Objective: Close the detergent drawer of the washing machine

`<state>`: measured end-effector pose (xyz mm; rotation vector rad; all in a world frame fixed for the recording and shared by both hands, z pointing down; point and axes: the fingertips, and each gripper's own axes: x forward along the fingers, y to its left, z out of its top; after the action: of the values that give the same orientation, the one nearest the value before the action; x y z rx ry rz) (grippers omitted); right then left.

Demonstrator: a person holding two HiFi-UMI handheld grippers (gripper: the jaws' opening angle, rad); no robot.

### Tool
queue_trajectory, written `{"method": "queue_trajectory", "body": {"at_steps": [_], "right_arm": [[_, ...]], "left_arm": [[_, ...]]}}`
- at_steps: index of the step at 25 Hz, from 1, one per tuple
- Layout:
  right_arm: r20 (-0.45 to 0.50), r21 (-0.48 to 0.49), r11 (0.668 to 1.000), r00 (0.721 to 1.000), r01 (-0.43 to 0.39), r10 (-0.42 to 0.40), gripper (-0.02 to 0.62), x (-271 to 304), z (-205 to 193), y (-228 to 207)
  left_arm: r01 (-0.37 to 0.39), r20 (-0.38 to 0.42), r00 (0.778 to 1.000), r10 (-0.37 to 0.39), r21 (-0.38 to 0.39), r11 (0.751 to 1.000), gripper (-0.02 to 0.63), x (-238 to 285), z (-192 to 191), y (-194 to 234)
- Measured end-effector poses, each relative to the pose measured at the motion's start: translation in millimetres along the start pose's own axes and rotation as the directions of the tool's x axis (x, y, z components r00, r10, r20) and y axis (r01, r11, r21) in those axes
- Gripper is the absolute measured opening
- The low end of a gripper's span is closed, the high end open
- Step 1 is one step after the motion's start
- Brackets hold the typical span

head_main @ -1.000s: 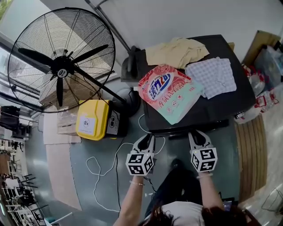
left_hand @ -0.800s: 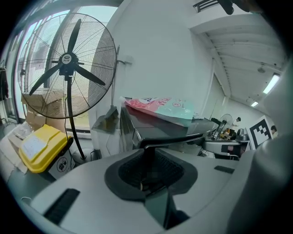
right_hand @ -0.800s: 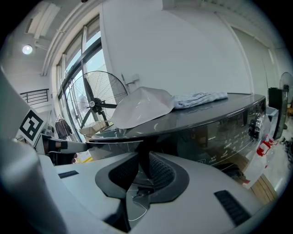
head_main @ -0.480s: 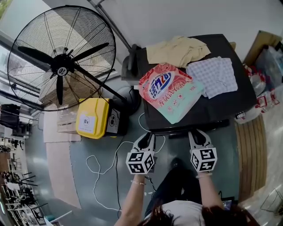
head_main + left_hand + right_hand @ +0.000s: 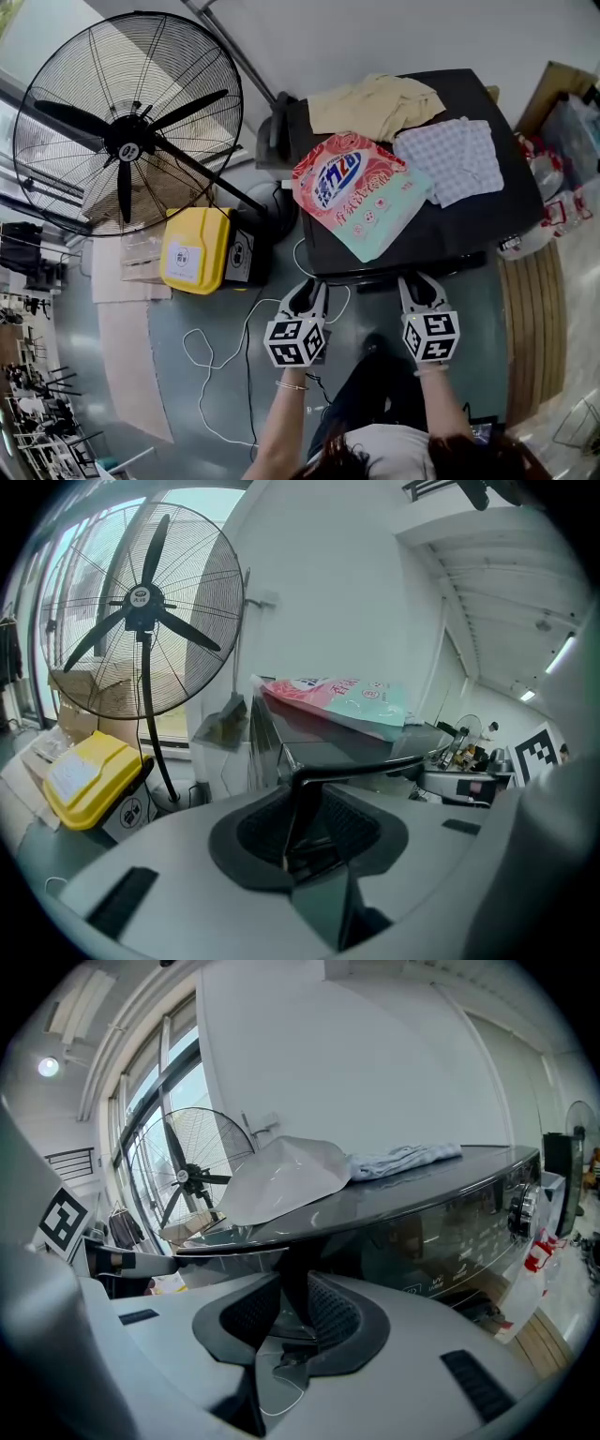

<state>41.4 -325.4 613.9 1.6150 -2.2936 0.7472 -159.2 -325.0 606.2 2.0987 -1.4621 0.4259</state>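
Head view: the washing machine (image 5: 469, 220) fills the upper right of the frame. Its dark top carries a tan cloth (image 5: 375, 105), a pink and teal detergent bag (image 5: 361, 187) and a checked cloth (image 5: 450, 161). My left tool (image 5: 316, 285) and right tool (image 5: 419, 279) sit side by side in the lower middle, with their tips pointing at the machine's front edge. Each has its jaws drawn together with nothing between them. A big black fan (image 5: 131, 122) takes the upper left, and a yellow box (image 5: 194, 251) stands on the floor below it.

Left gripper view: my jaws meet in a thin dark line at the centre and hold nothing. Past them, the machine's near corner rises in the middle of the frame with the detergent bag lying on top. The fan stands at the upper left and the yellow box at the lower left. My right tool shows low at the right side.

Right gripper view: the jaws are together here too, and empty. Their tips sit just before the glossy front panel (image 5: 441, 1241), which runs from the centre to the right and has a dial (image 5: 521, 1208) at its far end. The detergent drawer lies somewhere on this panel, but I cannot pick out its outline in the dark gloss. The panel's upper edge runs as one unbroken line. I cannot tell whether my tips touch the panel. On top lie the bag, showing a pale side, and the checked cloth.
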Motion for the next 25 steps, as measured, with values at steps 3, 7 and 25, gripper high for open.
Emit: {"method": "queue_trajectory", "body": {"at_steps": [3, 7, 25], "right_arm": [[0.004, 0.026, 0.999, 1.000, 0.026, -0.026, 0.091, 3, 3, -3], [0.013, 0.039, 0.998, 0.999, 0.046, -0.047, 0.084, 2, 4, -5], [0.010, 0.074, 0.997, 1.000, 0.004, -0.005, 0.072, 2, 2, -6]], "left_arm": [[-0.013, -0.005, 1.000, 0.013, -0.004, 1.000, 0.107, 6, 5, 3], [-0.007, -0.004, 1.000, 0.006, -0.006, 1.000, 0.108, 7, 7, 3], [-0.041, 0.044, 0.998, 0.039, 0.046, 0.998, 0.072, -10, 15, 3]]}}
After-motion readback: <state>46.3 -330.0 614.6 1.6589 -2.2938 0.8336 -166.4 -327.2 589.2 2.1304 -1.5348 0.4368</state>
